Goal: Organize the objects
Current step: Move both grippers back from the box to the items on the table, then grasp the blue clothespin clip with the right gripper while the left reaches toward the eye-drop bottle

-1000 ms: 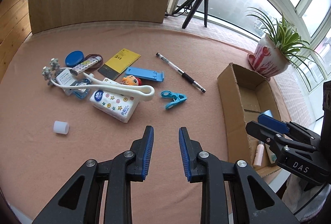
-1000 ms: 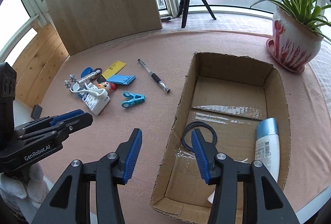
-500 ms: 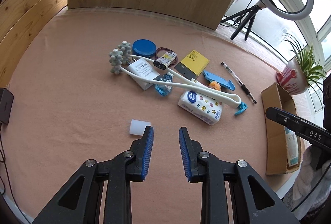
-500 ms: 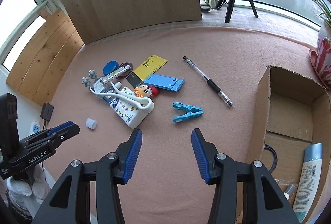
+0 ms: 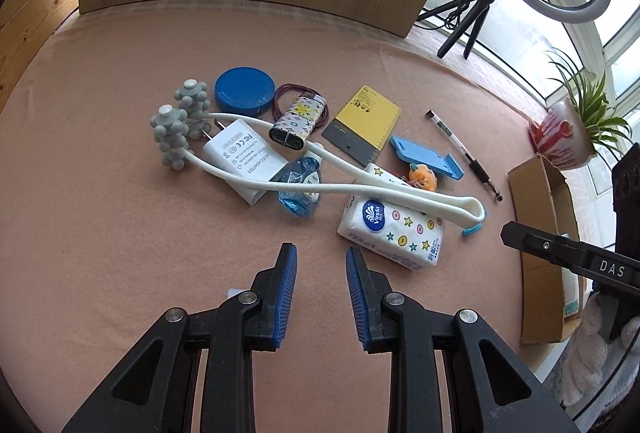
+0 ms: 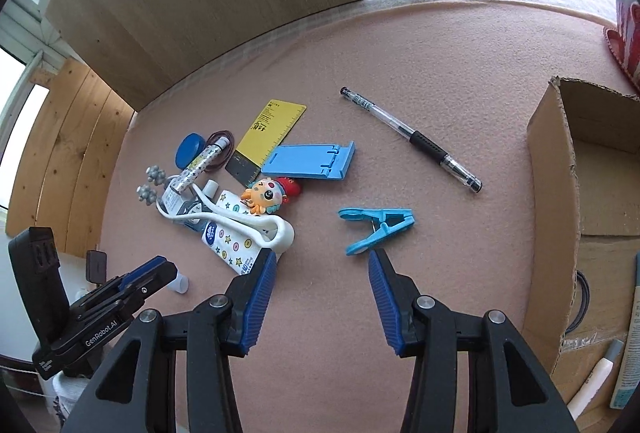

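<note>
Clearly the sorting is only part done: a cardboard box (image 6: pixel 560 193) sits open at the right edge of the pink surface (image 6: pixel 440 53), already holding a bottle, a black ring and a few small pieces, while most of the clutter lies heaped to its left, presumably waiting its turn. In that heap a white massager (image 5: pixel 304 185) with knobbly grey heads is draped across a white charger (image 5: pixel 240 157), a tissue pack (image 5: pixel 394 229) and a blue packet, so I'd guess whatever lies underneath cannot come away cleanly until it is lifted. A blue clothes peg (image 6: pixel 374 229) and a pen (image 6: pixel 412 139) lie apart from the heap and look the easiest picks. The right tool (image 6: pixel 322 297) hangs just short of the peg, jaws apart and just closed in a little, with nothing between them. The left tool (image 5: pixel 322 293) stands narrowly apart over bare cloth, empty, a small white cap (image 6: pixel 178 283) beside it.
</note>
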Demonstrator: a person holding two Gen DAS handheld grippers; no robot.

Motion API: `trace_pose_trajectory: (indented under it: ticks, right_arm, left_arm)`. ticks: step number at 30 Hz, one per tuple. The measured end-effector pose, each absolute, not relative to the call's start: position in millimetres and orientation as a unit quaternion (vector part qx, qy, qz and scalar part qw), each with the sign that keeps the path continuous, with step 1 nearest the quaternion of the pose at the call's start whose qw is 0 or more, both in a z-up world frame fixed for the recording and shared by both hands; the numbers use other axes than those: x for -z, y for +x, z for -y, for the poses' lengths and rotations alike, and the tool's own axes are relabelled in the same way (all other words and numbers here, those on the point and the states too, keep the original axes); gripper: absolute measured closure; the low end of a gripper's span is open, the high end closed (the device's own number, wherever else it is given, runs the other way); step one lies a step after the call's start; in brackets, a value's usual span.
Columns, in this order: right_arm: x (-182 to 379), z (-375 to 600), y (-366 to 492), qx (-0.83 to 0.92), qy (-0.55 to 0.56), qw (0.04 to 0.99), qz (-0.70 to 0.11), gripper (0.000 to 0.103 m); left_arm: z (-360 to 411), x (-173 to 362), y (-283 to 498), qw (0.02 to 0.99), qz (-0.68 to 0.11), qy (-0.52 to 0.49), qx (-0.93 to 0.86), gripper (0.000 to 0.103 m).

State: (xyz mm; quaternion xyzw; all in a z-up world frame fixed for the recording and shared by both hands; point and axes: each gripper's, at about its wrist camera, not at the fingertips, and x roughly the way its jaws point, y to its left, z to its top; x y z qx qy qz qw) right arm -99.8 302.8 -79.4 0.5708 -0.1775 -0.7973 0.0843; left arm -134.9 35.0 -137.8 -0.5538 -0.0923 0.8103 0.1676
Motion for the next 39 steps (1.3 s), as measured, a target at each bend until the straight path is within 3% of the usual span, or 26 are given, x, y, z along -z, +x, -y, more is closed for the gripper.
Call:
trace_pose_trajectory:
  ticks: [6, 16, 25, 32, 39]
  right_arm:
    - [86.2, -298.2, -93.3, 0.794, 0.576, 0.093, 0.171, 0.071]
    - [95.6, -332.0, -119.0, 0.794, 0.571, 0.042, 0.204, 0.071]
    - [117.4, -322.6, -156.0, 0.786, 0.598, 0.024, 0.159, 0.071]
    - [124.0, -319.1, -160.1, 0.779, 0.608, 0.019, 0.151, 0.071]
    - [125.1, -318.3, -155.2, 0.775, 0.612, 0.017, 0.158, 0.071]
  left_arm:
    - [-49.3, 140.7, -150.2, 0.176, 0.078, -0.557, -0.808, 0.076]
    - [-39.2, 124.7, -166.1, 0.166, 0.078, -0.542, -0.82, 0.076]
    - [-7.2, 118.6, -187.0, 0.134, 0.097, -0.54, -0.825, 0.076]
    - [-37.6, 113.6, -239.6, 0.141, 0.034, -0.55, -0.822, 0.076]
    - [-69.3, 145.8, -269.2, 0.162, -0.009, -0.604, -0.78, 0.076]
